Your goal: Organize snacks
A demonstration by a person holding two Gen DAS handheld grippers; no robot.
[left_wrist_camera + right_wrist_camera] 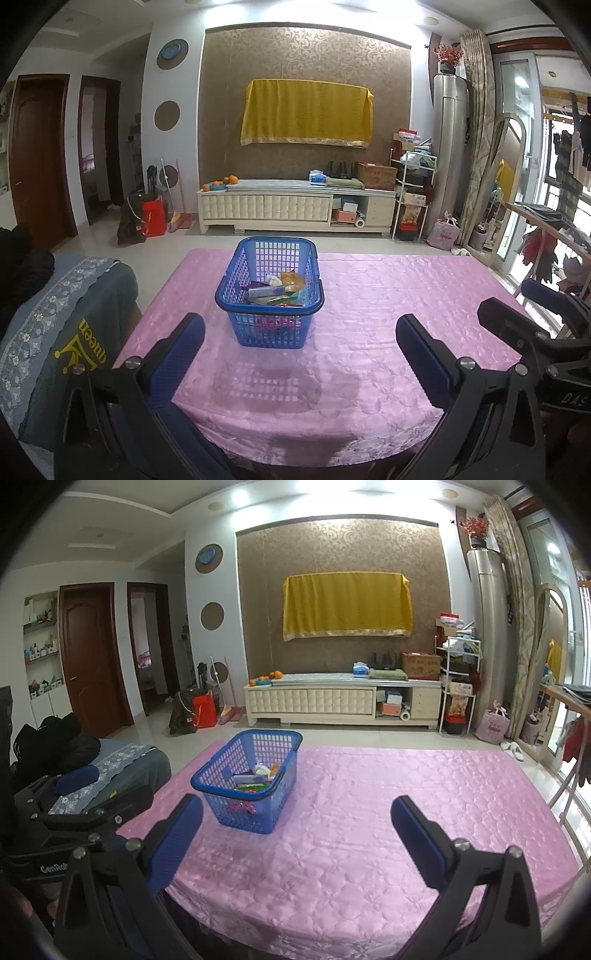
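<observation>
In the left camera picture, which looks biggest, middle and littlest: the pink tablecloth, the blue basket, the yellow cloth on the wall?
1. Pink tablecloth, biggest by far.
2. Yellow cloth.
3. Blue basket, littlest, though not by much.
The basket sits much nearer the camera than the yellow cloth, so this is only how they look here.

"queen" on the grey chair cover [79,343]; "DAS" on the right hand-held gripper [524,306].

Black angular gripper frames, silver screws, blue textured fingers [177,354] (white lettering, perhaps "DAS").
</observation>
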